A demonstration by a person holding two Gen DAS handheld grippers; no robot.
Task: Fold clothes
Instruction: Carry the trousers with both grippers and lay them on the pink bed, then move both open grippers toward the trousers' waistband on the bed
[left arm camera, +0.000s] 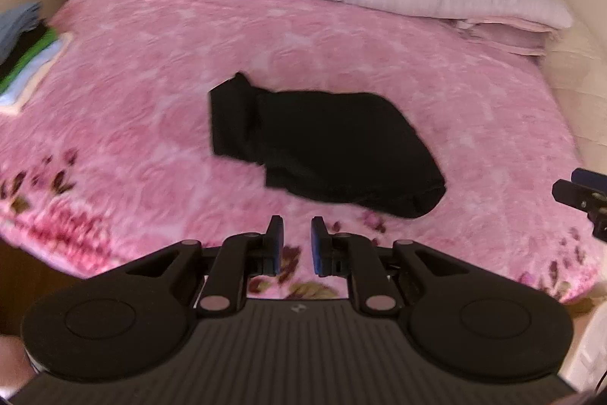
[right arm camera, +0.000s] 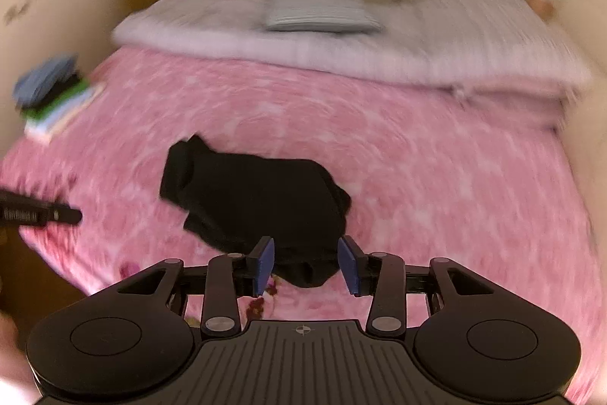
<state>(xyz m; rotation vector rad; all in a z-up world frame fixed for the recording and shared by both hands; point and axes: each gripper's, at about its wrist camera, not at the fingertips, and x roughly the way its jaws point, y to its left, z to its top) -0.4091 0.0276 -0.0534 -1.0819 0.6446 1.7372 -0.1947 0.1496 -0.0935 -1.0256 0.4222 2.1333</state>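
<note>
Left tongs (left arm camera: 297, 241) hover apart above pink blanket (left arm camera: 151, 124), near a seemingly folded black garment (left arm camera: 326, 150).

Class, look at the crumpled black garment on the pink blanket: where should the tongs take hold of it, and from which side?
Probably grip the black garment at its bunched near end, from the foot of the bed. That end bulges toward the open right tongs, giving thick folds to pinch.

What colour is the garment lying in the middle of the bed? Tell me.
Plain black garment, no visible pattern, lying on the pink floral blanket. Left wrist view shows it best.
</note>
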